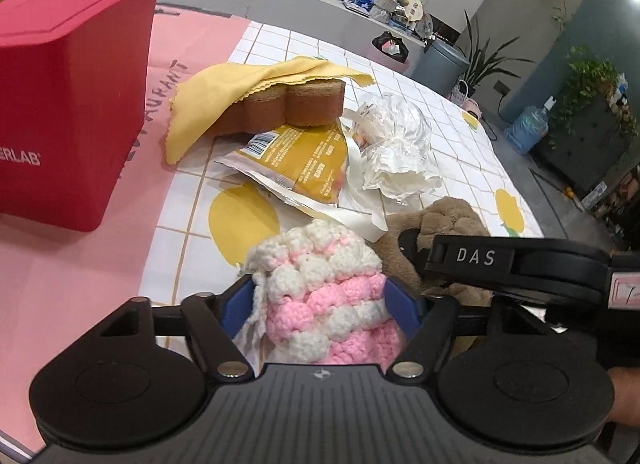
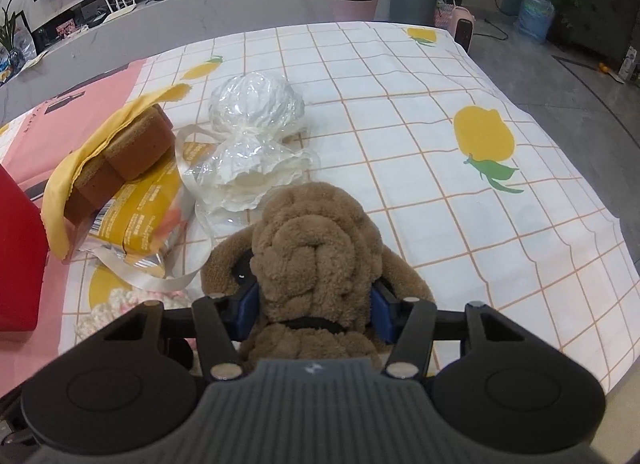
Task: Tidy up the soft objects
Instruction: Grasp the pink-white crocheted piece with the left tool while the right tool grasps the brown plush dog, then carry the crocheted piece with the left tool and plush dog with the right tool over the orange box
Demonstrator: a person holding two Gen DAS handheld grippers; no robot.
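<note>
Left tongs (image 1: 320, 304) are squeezing a pink-and-white crocheted piece (image 1: 320, 296) low over the desk (image 2: 440, 124), while the right tongs (image 2: 312, 304) are clamping a brown plush toy (image 2: 316, 248) just beside it. Beyond them, a brown sponge (image 1: 296, 104) is lying under a yellow cloth (image 1: 224, 100) near a red box (image 1: 68, 96).

The left gripper (image 1: 320, 310) is matte black plastic with a ribbed grey-black central housing bearing a small compass-like emblem, flanked by two round discs and angled link arms pinned with silver screws; its fingers (image 1: 234, 310) carry blue pads. The right gripper (image 2: 314, 310) has the same build: ribbed housing, twin discs, silver screw heads and blue-padded fingers (image 2: 244, 312). Seen from the left wrist camera, its side bears white "DAS" lettering and a pale label.
</note>
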